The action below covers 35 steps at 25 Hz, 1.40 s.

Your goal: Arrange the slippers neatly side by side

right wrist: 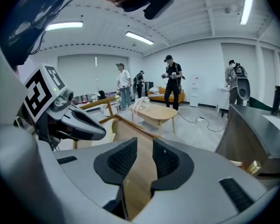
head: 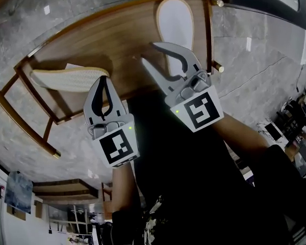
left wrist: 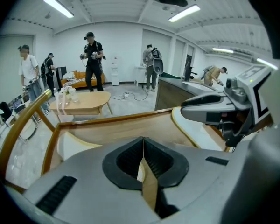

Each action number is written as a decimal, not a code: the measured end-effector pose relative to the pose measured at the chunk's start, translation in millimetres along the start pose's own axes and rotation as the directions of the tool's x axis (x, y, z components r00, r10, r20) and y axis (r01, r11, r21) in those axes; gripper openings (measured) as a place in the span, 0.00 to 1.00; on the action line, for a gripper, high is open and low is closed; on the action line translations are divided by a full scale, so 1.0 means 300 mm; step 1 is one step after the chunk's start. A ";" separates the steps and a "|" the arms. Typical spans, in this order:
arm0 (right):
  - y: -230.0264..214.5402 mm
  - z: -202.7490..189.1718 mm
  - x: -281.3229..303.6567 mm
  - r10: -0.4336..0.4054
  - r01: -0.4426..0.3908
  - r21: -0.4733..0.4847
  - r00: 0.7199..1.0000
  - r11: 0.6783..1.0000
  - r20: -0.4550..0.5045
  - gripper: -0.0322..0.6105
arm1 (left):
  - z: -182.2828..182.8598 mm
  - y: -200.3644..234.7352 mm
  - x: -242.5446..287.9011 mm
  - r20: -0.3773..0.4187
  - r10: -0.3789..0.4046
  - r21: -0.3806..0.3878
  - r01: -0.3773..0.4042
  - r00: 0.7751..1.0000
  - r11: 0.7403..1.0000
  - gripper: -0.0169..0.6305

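Hovering over the wooden rack [head: 117,32], both claws are carried empty. The left gripper [head: 105,80] is clenched on nothing, its pads met. The right gripper [head: 149,52] is released, with only bare wood seen in the gap between its jaws.

- Left slipper [head: 69,79]: lies at the rack's 9 o'clock end, just beside the left gripper's tip. Its long axis runs 9 to 3. It seems to be tipped on its edge. Toe end not told.
- Right slipper [head: 174,19]: lies at the rack's 1 o'clock corner, close to the rail. Its long axis runs 12 to 6, with the rounded end at 12. The near end is hidden behind the right gripper.

The pair is judged well apart and roughly at right angles, so the task is not yet done.

Risks, as judged:
- A pinch on a thin edge could let a slipper swing or drop.
- A push could send the right slipper against the rail.
- The claws could be knocked together, as they are held close.
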State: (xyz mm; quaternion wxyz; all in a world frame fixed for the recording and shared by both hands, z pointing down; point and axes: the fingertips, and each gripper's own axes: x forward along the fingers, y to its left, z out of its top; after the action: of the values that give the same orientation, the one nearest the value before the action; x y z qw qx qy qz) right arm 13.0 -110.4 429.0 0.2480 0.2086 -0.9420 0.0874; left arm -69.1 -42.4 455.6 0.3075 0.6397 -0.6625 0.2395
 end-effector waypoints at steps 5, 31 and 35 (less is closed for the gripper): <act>0.103 -0.003 0.068 0.081 -0.082 -0.051 0.997 0.995 -0.021 0.17 | -0.059 0.123 -0.035 -0.015 0.106 -0.036 -0.106 0.994 0.994 0.03; 0.390 -0.083 0.399 0.345 -0.344 0.037 0.921 0.938 -0.183 0.24 | -0.335 0.283 0.001 -0.213 0.029 0.005 -0.028 0.977 1.000 0.03; 0.417 -0.115 0.416 0.363 -0.363 0.045 0.905 0.931 -0.221 0.24 | -0.349 0.275 0.005 -0.219 0.004 -0.012 -0.007 0.976 1.000 0.03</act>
State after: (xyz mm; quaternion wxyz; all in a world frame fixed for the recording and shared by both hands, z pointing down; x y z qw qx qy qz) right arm -125.3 -32.5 513.9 0.3324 0.0188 -0.9299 0.1562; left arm -140.4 36.4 535.8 0.3818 0.6057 -0.6279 0.3051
